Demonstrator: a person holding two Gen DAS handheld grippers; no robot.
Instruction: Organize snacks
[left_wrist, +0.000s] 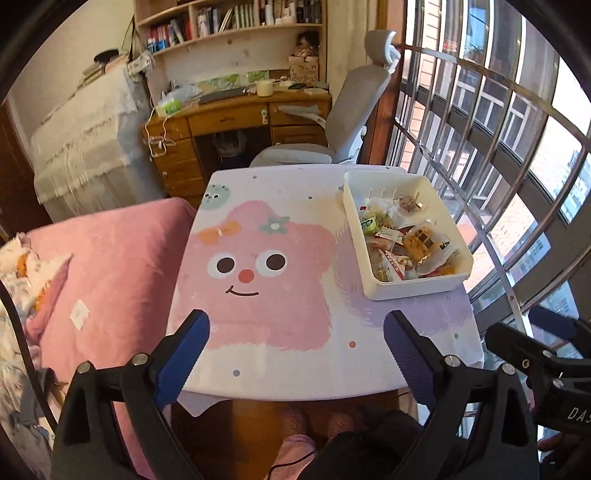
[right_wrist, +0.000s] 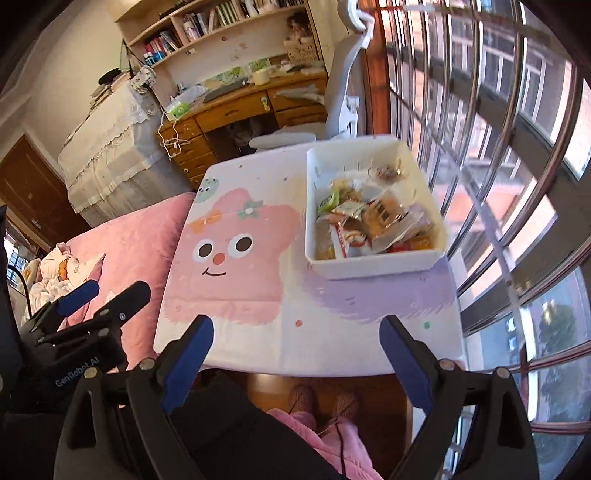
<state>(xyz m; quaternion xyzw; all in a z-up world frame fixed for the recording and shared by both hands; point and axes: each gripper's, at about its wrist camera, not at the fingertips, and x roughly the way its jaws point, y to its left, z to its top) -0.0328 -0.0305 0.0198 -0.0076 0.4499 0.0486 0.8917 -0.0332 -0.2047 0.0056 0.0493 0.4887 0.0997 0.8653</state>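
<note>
I had both tools, left tool (left_wrist: 295, 332) and right tool (right_wrist: 297, 339), released and empty above the surface (left_wrist: 280, 354). The snacks (left_wrist: 402, 243) sat heaped in the white bin (left_wrist: 413, 290) near the window edge; a careless nudge could have tipped it off.

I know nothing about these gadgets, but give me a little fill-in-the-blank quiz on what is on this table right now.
1. The wrapped snacks all lie inside a white ____.
2. The tabletop bears a cartoon face coloured mostly ____.
3. The left gripper has its jaws ____, with nothing between them.
4. Next to the table, on the side away from the window, lies a ____ cushion.

Missing words: bin; pink; open; pink
</note>
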